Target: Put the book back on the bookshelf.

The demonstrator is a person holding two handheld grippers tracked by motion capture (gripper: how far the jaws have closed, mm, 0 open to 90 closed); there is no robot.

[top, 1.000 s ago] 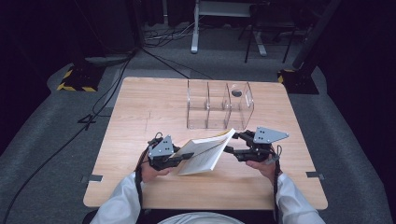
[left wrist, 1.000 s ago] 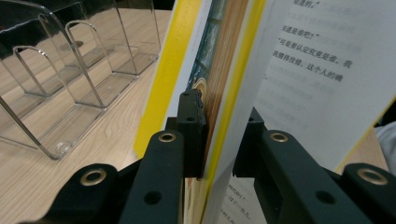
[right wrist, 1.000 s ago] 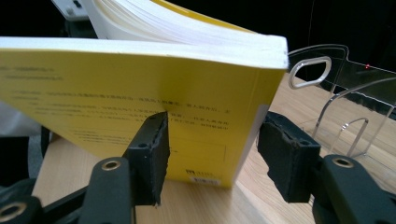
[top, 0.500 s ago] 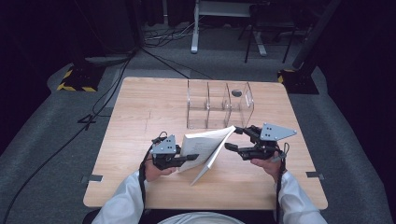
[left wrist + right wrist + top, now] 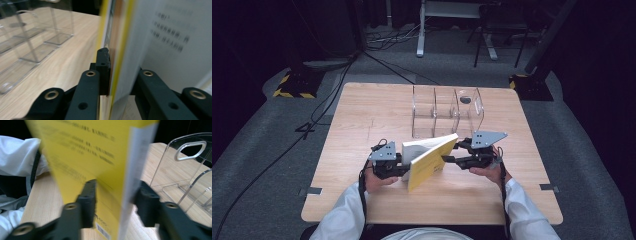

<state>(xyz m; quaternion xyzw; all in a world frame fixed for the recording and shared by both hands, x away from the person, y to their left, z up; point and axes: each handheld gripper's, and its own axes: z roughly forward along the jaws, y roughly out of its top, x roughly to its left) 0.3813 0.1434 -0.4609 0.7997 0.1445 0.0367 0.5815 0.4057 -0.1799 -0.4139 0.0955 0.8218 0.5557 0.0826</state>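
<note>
**Book held on edge between two grippers, in front of the clear rack**

**High view.** A yellow-covered book (image 5: 428, 159) is held above the wooden table (image 5: 362, 120), tilted, with its lower corner close to or on the tabletop; contact cannot be confirmed. The left gripper (image 5: 398, 169) grips it from the person's left, the right gripper (image 5: 451, 159) from the right. A clear acrylic rack (image 5: 447, 112) with upright dividers stands just beyond the book, toward the far edge. A small dark object (image 5: 465, 99) lies in its rightmost compartment.

**Left gripper view.** The two black jaws are closed down to the thickness of the book (image 5: 130, 50). One jaw presses on the yellow cover side, the other on the white printed face. The book runs up and away between them, its edge toward the camera. The rack (image 5: 32, 40) is to the left, apart from the book.

**Right gripper view.** The jaws stand wider apart here, one on each face of the book (image 5: 100, 157), with the white spine or edge panel between them. Both pads appear to touch the covers; firm clamping cannot be confirmed. The rack (image 5: 185, 170) is near, on the right.

**Handling.** The book appears to be a thin paperback: light, moderately stiff when gripped near the spine, prone to sagging or fanning at the open edge. The glossy cover may slip. Grip across both covers close to the spine, and support both ends while standing it up.
</note>
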